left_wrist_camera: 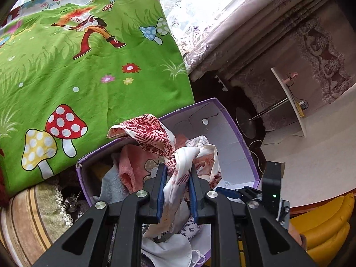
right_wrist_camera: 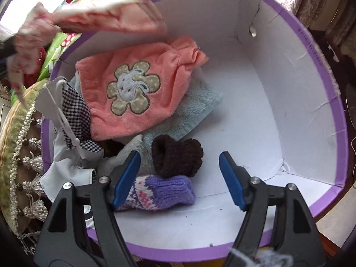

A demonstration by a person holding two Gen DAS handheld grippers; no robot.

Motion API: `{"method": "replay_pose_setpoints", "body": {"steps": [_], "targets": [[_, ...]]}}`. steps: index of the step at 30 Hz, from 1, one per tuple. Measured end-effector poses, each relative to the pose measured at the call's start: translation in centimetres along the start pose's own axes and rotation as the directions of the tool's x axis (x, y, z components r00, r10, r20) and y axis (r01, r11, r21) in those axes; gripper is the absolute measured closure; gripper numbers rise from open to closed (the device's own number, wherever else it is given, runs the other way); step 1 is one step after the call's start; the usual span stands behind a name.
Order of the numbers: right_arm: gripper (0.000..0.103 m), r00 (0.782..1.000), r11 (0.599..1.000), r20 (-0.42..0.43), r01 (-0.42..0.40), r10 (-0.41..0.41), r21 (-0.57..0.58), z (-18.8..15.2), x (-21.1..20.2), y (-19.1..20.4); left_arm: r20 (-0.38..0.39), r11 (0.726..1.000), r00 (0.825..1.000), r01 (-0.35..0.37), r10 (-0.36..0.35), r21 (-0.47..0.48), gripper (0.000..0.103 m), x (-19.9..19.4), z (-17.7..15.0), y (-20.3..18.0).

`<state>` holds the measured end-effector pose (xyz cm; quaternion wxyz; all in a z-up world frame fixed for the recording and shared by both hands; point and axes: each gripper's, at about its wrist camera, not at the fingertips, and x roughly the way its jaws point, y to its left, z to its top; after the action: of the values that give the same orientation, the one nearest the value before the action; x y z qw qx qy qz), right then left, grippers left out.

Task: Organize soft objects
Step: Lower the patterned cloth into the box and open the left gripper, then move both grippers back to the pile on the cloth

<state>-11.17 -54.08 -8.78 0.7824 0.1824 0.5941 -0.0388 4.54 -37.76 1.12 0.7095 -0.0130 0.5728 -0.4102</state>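
The left gripper (left_wrist_camera: 177,173) is pinching a red-and-white patterned scarf (left_wrist_camera: 178,153) between its blue pads, and the cloth is bunching up above a purple-rimmed box (left_wrist_camera: 235,133). A pink towel (left_wrist_camera: 133,166) and a white face mask (left_wrist_camera: 175,249) are lying inside the box. A green mushroom-print blanket (left_wrist_camera: 89,66) is spreading out just behind it.

Two wrist views, both aimed into the purple-rimmed box (right_wrist_camera: 311,51).

Left wrist: from above its near rim, angled toward the green mushroom-print bedcover (left_wrist_camera: 89,66). Right wrist: close over the near rim, down at the floor. Shared: box interior, peach flower towel (right_wrist_camera: 138,89).
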Motion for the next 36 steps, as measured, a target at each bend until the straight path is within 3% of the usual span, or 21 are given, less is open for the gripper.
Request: {"method": "replay_pose_setpoints", "body": {"steps": [8,10,12,16,20,28,36], "targets": [[0.025,0.997,1.000,0.075,-0.022,0.021,0.011,1.2,-2.6,1.0,-0.073,0.995,0.993,-0.089,0.092,0.032,0.083,3.9,0.7,1.1],[0.025,0.996,1.000,0.084,-0.028,0.028,0.008,1.4,-3.0,1.3,-0.131,0.996,0.987,-0.094,0.093,0.001,0.079,5.1,0.5,2.1],[0.025,0.995,1.000,0.090,-0.031,0.030,0.004,1.7,-3.1,1.7,-0.177,0.992,0.978,-0.122,0.115,-0.032,0.067,6.0,0.3,3.0],[0.025,0.994,0.999,0.100,-0.033,0.033,0.002,2.2,-3.1,2.5,-0.201,0.987,0.970,-0.152,0.138,-0.056,0.053,6.1,0.0,3.7],[0.025,0.994,1.000,0.106,-0.026,0.026,0.002,2.5,-2.2,3.3,-0.170,0.990,0.979,-0.126,0.114,-0.058,0.046,4.4,-0.2,3.6],[0.025,0.989,0.999,0.142,-0.036,0.037,-0.014,3.8,-3.2,4.9,-0.024,0.995,0.999,-0.046,0.044,-0.090,0.046,-0.9,-0.9,4.4],[0.025,0.985,0.996,0.160,-0.052,0.064,-0.077,5.3,-4.1,8.3,0.164,0.988,0.986,0.002,0.023,-0.152,0.046,-8.2,-2.2,7.9]]}}
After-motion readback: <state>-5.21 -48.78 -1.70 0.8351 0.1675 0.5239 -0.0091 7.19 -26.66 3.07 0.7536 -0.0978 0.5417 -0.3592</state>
